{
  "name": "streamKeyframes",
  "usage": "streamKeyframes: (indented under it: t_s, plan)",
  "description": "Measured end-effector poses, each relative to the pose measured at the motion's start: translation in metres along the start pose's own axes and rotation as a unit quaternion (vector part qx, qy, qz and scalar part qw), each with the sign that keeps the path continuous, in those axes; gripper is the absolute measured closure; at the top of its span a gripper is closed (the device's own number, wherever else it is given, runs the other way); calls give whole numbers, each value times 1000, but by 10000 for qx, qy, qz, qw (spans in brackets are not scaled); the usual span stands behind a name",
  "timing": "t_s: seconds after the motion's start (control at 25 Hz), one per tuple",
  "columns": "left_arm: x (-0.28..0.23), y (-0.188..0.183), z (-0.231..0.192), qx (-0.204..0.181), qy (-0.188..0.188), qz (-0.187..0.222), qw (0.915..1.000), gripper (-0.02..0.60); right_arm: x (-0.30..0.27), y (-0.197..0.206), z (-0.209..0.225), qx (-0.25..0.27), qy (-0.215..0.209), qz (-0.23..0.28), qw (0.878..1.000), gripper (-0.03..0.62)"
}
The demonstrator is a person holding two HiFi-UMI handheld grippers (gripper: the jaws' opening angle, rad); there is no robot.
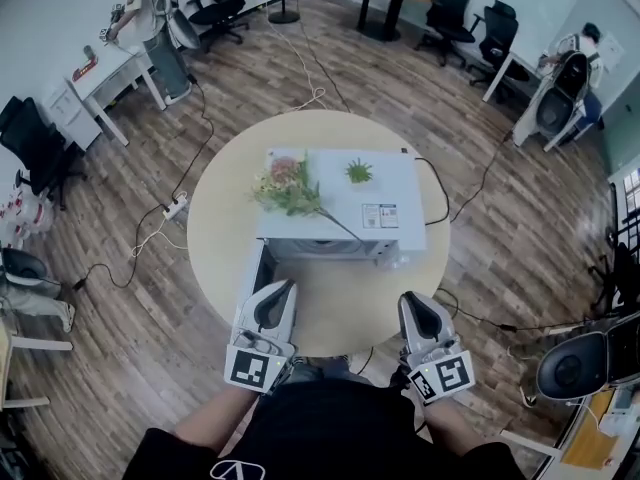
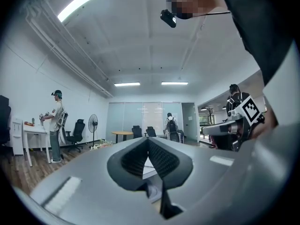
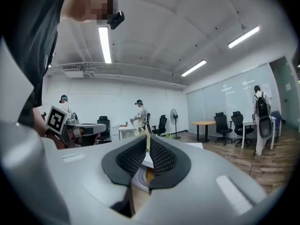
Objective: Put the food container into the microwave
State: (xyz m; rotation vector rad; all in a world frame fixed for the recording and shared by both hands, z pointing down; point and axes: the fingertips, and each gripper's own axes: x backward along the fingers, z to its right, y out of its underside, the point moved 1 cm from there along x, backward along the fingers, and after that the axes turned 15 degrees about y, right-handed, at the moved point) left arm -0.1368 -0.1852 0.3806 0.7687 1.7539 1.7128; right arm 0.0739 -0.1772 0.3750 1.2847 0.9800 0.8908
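Note:
The white microwave (image 1: 340,208) stands in the middle of the round table (image 1: 220,238). Its door (image 1: 254,274) seems swung out to the left, seen edge-on. The inside is hidden from above. No food container shows plainly in any view. My left gripper (image 1: 285,286) is shut and empty at the table's near edge, just right of the door; in the left gripper view the left gripper (image 2: 148,140) has its jaws meeting at the tips. My right gripper (image 1: 410,300) is shut and empty too, in front of the microwave's right end, and the right gripper (image 3: 147,138) points level into the room.
A bunch of flowers (image 1: 285,186) and a small green plant (image 1: 359,172) lie on the microwave's top. Something small and clear (image 1: 397,260) sits by its front right corner. Cables (image 1: 470,193) run over the wooden floor. Office chairs, desks and people stand round the room.

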Motion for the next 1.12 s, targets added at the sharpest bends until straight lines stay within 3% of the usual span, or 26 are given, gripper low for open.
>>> streamKeyframes:
  t_s: [0.2, 0.48, 0.72, 1.12]
  plan:
    - [9, -17, 7, -30, -144, 90, 9999, 580, 9, -22, -4, 336, 202, 274, 9989, 586]
    - [13, -19, 14, -84, -167, -10, 9998, 580, 12, -35, -7, 345, 236, 513, 9978, 586]
    - [11, -22, 17, -164, -109, 183, 9996, 580, 11, -35, -6, 306, 260, 562, 9976, 586]
    - [11, -21, 20, -27, -128, 107, 9999, 580, 12, -33, -13, 287, 246, 516, 9980, 586]
